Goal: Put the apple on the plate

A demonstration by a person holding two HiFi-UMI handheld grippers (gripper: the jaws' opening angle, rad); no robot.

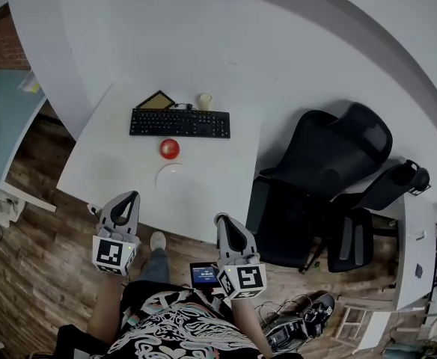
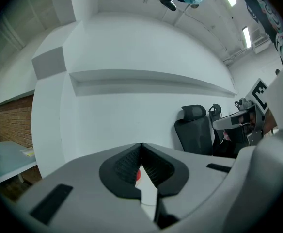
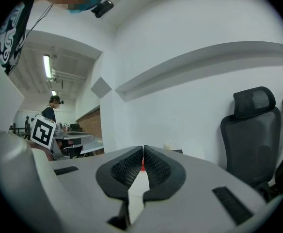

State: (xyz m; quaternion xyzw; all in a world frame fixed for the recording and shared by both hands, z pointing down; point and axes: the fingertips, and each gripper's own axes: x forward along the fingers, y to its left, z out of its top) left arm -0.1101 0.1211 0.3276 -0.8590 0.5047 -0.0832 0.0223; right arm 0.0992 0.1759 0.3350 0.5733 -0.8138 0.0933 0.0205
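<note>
Your left hand-held gripper (image 1: pixel 126 203) and right hand-held gripper (image 1: pixel 230 226) are both pressed together and empty, short of the surface (image 1: pixel 106 159). Spread one (either looks well placed) before reaching the apple (image 1: pixel 169 149), which sits just beyond the plate (image 1: pixel 172 176), near the keyboard (image 1: pixel 179 123).

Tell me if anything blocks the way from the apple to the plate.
Nothing visible does. The apple sits just beyond the plate, bare table between them; the keyboard lies behind the apple, off the path. The left gripper and right gripper are shut and empty.
</note>
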